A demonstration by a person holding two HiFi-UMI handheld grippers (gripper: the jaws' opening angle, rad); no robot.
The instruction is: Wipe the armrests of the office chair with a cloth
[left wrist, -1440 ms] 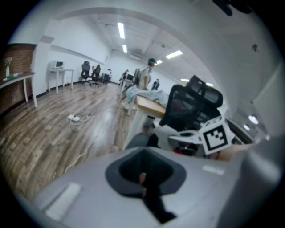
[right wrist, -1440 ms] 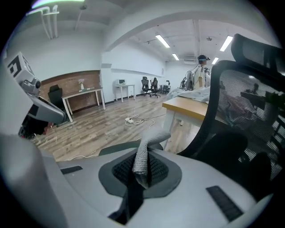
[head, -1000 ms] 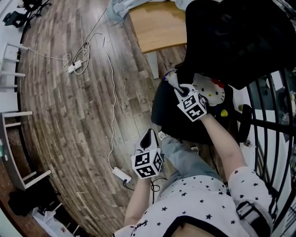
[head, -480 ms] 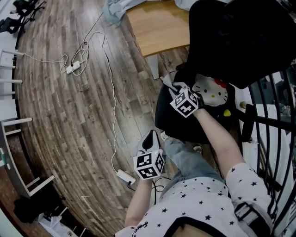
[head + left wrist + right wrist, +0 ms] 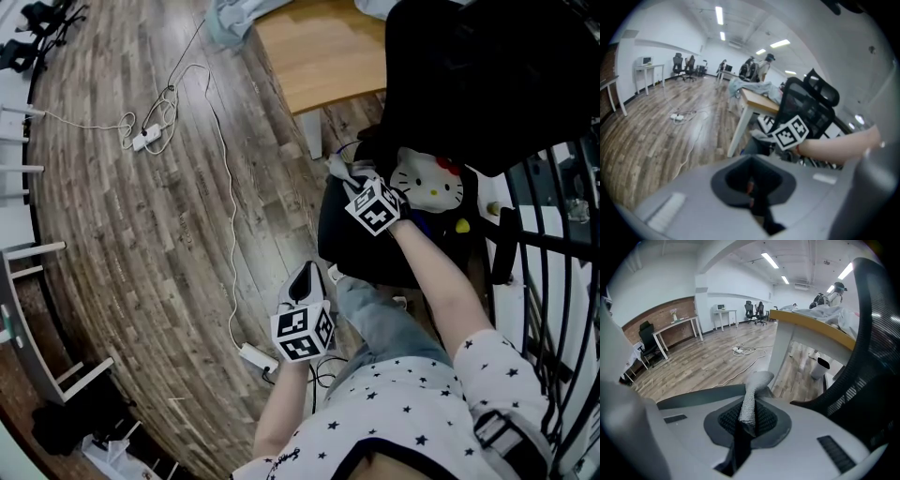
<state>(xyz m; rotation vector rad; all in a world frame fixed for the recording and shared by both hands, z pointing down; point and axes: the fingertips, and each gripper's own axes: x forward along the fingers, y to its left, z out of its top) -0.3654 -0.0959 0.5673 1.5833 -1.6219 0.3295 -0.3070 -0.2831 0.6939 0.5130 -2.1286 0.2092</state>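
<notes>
The black office chair [image 5: 469, 75] stands at the upper right of the head view, with its mesh back [image 5: 874, 357] at the right of the right gripper view. My right gripper [image 5: 349, 178] is shut on a grey cloth [image 5: 337, 169] at the chair's left armrest. In the right gripper view the cloth [image 5: 752, 397] sticks up from between the jaws, and the dark armrest [image 5: 689, 400] lies just beyond it. My left gripper [image 5: 305, 277] hangs over the floor beside the person's leg. It is shut with nothing in it [image 5: 751, 185].
A Hello Kitty cushion [image 5: 429, 183] lies on the seat. A wooden desk [image 5: 319, 56] stands behind the chair. Cables and power strips [image 5: 148, 139] [image 5: 255, 357] lie on the plank floor. White table legs [image 5: 19, 272] are at the left, a black metal railing [image 5: 553, 234] at the right.
My right gripper has shifted a little up and to the left with the cloth. My left gripper has stayed where it was.
</notes>
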